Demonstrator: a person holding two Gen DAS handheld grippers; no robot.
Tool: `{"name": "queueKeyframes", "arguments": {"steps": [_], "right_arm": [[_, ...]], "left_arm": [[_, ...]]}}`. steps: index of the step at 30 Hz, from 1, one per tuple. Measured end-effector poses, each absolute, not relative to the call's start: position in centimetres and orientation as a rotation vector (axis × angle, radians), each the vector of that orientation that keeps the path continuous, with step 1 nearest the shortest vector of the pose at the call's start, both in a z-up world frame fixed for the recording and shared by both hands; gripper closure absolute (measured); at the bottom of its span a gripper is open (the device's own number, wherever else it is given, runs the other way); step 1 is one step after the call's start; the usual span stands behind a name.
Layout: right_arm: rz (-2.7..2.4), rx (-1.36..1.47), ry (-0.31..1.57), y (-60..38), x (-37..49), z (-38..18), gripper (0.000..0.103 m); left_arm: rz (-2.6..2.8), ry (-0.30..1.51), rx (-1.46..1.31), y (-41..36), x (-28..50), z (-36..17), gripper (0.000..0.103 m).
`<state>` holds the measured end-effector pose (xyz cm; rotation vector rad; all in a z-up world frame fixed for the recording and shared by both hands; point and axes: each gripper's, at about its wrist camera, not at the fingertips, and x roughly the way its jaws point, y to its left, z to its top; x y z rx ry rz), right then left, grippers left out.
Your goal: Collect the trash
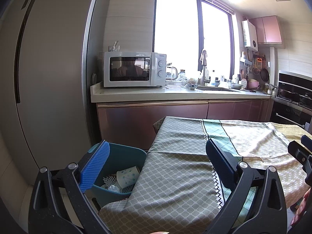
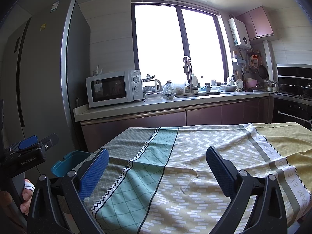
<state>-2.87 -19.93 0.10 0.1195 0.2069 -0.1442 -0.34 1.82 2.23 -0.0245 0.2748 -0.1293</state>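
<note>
Left tongs [image 1: 156,167], right tongs [image 2: 157,167] spread wide, empty (above tablecloth [image 2: 195,165]); bin [image 1: 124,159] at table's left edge.

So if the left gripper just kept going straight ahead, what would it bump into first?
Probably the tablecloth. The left gripper is open and points low across it, near the edge by the blue bin. Depth is hard to judge, so it might skim over toward the cabinets.

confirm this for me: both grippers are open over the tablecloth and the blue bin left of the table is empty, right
Not quite: the blue bin isn't empty. The left wrist view shows a paper cup and crumpled white scraps inside. Both grippers, left and right, are open over the tablecloth.
</note>
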Motion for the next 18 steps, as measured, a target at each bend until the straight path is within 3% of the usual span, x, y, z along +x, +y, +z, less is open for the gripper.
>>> {"name": "queueKeyframes", "arguments": {"steps": [18], "right_arm": [[-0.149, 0.120, 0.208, -19.91, -2.85, 0.22, 0.007]], "left_arm": [[-0.127, 0.275, -0.025, 1.63, -0.49, 2.17, 0.006]]}}
